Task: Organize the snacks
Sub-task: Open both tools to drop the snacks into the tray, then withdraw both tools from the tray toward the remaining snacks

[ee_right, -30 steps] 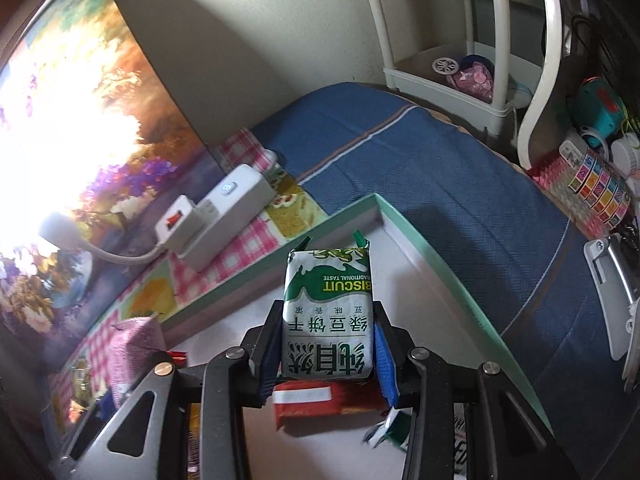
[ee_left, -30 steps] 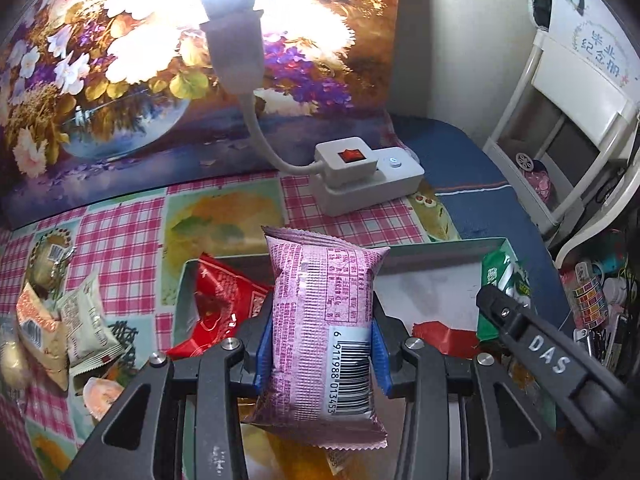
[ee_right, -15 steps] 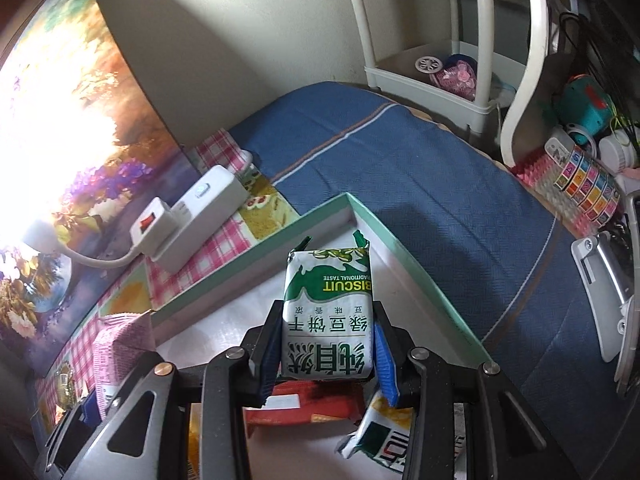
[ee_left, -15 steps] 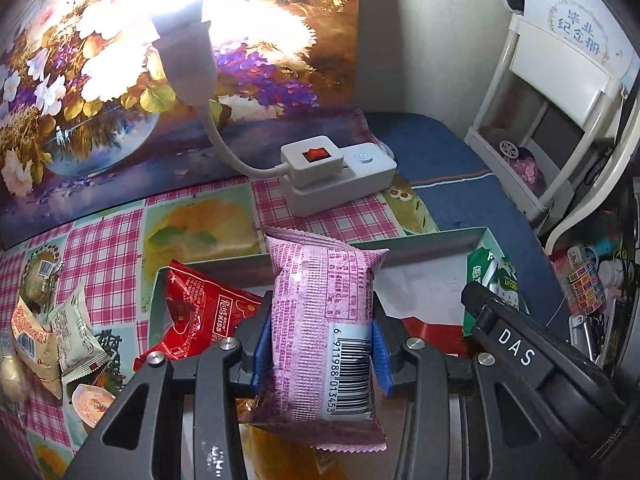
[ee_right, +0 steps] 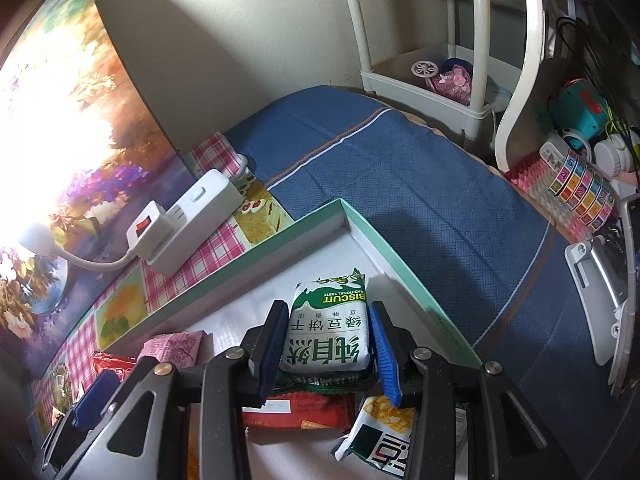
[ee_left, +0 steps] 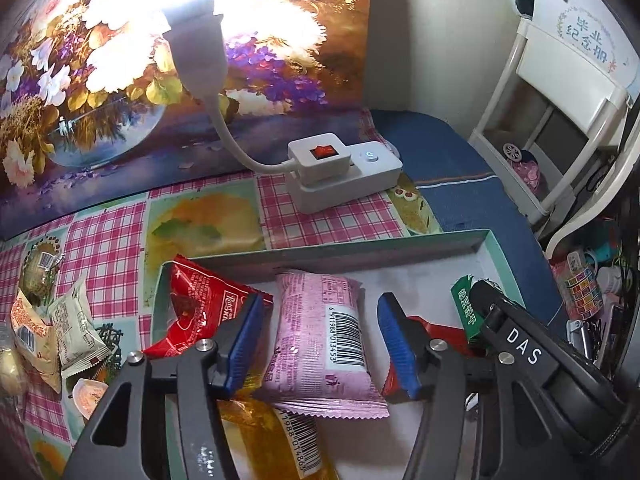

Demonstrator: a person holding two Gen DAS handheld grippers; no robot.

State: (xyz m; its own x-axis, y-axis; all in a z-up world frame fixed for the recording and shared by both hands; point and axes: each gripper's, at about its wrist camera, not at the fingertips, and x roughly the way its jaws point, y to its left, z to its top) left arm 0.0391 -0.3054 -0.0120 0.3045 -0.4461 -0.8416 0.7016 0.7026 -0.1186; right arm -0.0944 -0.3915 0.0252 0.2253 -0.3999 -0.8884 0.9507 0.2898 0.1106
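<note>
Checked pink tablecloth (ee_left: 104, 236) and a blue cloth (ee_right: 420, 184) cover the surface, with a green-rimmed box (ee_left: 360, 246) lying across both. Nearest, the left gripper (ee_left: 320, 344) points forward over the box, its blue pads spread wide and clear of the pink packet (ee_left: 320, 344) lying flat in the box between them, barcode up, partly over a yellow packet (ee_left: 276, 440). A red packet (ee_left: 196, 304) leans at the box's left end. The right gripper (ee_right: 328, 344), marked "DAS", has its pads slightly apart on either side of a green and white packet (ee_right: 328, 332) printed "BISCUIT"; whether they touch it is unclear. Beyond stands a white power strip (ee_left: 344, 176), then a flower painting (ee_left: 100, 72).
</note>
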